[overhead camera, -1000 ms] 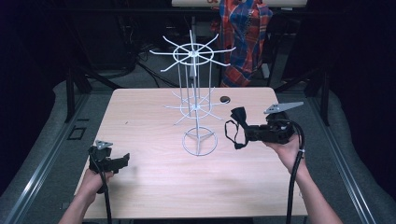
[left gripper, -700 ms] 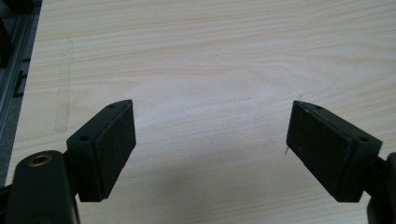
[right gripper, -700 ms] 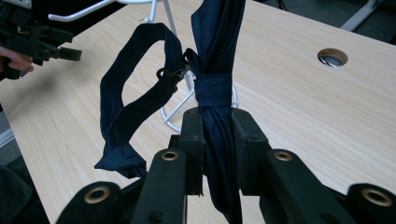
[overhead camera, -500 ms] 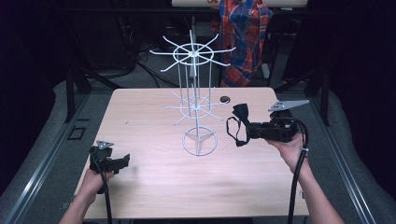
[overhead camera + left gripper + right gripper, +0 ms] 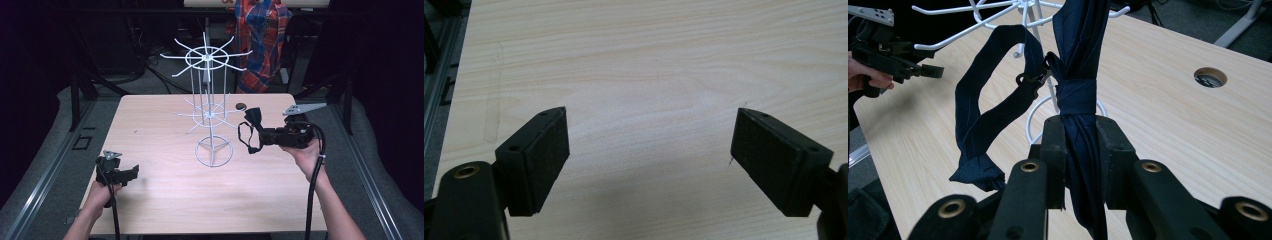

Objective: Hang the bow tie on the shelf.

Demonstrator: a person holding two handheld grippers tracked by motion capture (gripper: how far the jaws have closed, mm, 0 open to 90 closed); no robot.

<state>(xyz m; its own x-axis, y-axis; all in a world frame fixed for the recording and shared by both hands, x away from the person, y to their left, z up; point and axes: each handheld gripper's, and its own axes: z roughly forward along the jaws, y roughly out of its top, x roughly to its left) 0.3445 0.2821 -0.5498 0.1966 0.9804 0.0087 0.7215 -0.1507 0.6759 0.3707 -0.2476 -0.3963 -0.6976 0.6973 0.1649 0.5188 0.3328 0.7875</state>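
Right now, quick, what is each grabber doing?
Left gripper: open, holding nothing, over the table.
Right gripper: shut on the dark blue bow tie.

In the right gripper view the dark bow tie (image 5: 1075,65) runs off the top edge above the right claw (image 5: 1081,150), whose jaws hide its pinched middle. The white wire rack (image 5: 998,15) behind it is cropped, its top unseen.

A lab or recording studio: dark surroundings at the frame edges, a bare wooden surface (image 5: 165,200) at centre, metal stand legs (image 5: 77,97) at upper left, cables (image 5: 165,80) on grey floor behind
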